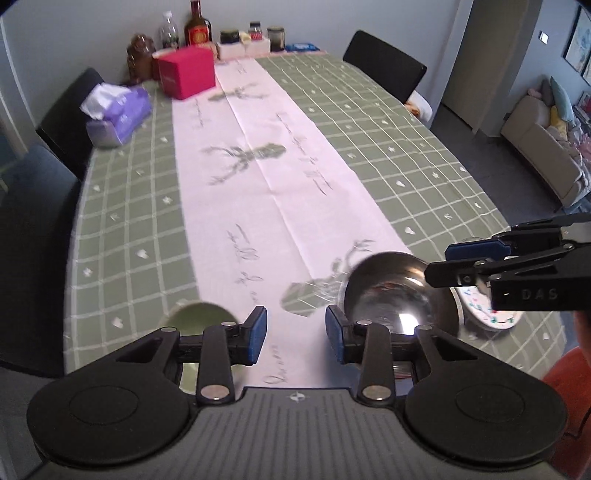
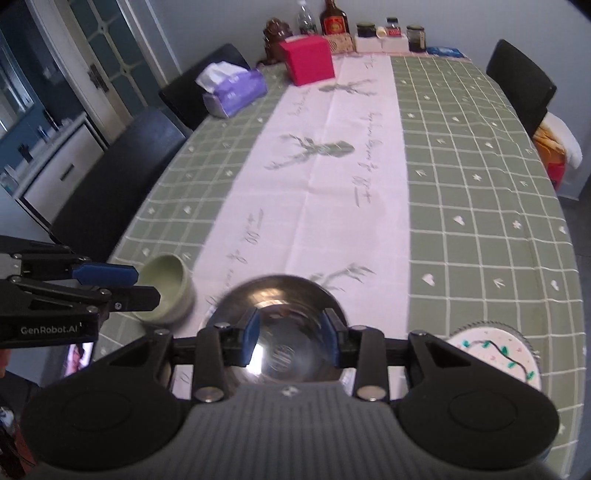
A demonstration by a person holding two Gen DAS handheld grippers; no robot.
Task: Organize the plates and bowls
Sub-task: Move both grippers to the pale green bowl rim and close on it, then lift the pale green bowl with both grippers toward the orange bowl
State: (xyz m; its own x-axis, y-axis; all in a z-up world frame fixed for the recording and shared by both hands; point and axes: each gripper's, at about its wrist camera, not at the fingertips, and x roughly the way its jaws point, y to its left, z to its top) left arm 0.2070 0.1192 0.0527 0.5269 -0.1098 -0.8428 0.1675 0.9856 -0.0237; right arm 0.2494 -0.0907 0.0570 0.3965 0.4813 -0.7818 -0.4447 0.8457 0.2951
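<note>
A shiny steel bowl [image 2: 280,295] sits near the table's front edge, on the white runner. My right gripper [image 2: 291,341] hovers just above it, open, its blue pads [image 2: 252,341] not touching the metal. A small green bowl [image 2: 166,291] stands to the left of the steel bowl, and a white plate with a painted green sprig [image 2: 495,354] lies to its right. In the left wrist view my left gripper [image 1: 295,334] is open over bare runner, between the green bowl [image 1: 199,317] and the steel bowl [image 1: 391,291]. The plate [image 1: 491,314] lies partly under the right gripper [image 1: 439,264].
A red box [image 1: 188,72], a purple tissue pack [image 1: 118,112], bottles and jars [image 1: 197,27] crowd the table's far end. Black chairs [image 1: 386,64] stand on both sides. The green checked tablecloth [image 2: 480,206] stretches ahead. A sofa [image 1: 543,147] stands at the right.
</note>
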